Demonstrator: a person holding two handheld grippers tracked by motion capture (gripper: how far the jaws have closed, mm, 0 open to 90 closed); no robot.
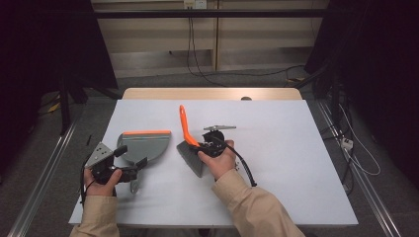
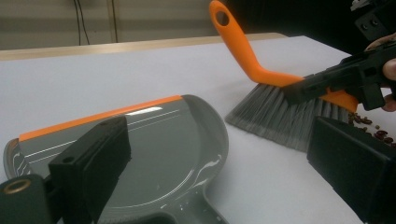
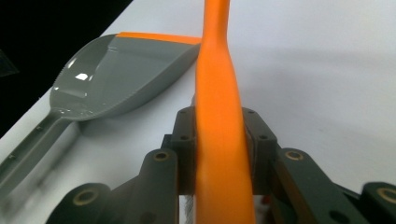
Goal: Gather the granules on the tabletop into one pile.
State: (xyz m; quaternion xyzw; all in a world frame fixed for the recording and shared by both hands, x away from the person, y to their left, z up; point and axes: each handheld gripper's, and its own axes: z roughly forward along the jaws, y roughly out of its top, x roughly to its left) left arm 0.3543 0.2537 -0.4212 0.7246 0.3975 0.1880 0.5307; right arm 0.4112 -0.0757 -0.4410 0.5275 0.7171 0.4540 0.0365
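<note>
A grey dustpan [image 1: 148,145] with an orange front lip lies flat on the white table, left of centre. My left gripper [image 1: 131,156] is at its handle end. In the left gripper view the jaws of that gripper [image 2: 219,140] stand wide apart, either side of the dustpan [image 2: 163,149]'s neck, and touch nothing. My right gripper [image 1: 201,144] is shut on the orange handle of a small brush [image 1: 185,126]. Its grey bristles [image 1: 191,157] rest on the table just right of the pan. The right gripper view shows the jaws clamped on the brush handle [image 3: 217,70]. Small red-brown beans [image 2: 376,133] lie behind the bristles.
The table's white sheet [image 1: 296,163] stretches to the right of the brush and ahead of it. A wooden strip [image 1: 212,94] runs along the table's far edge. Cables lie on the floor [image 1: 360,158] to the right of the table.
</note>
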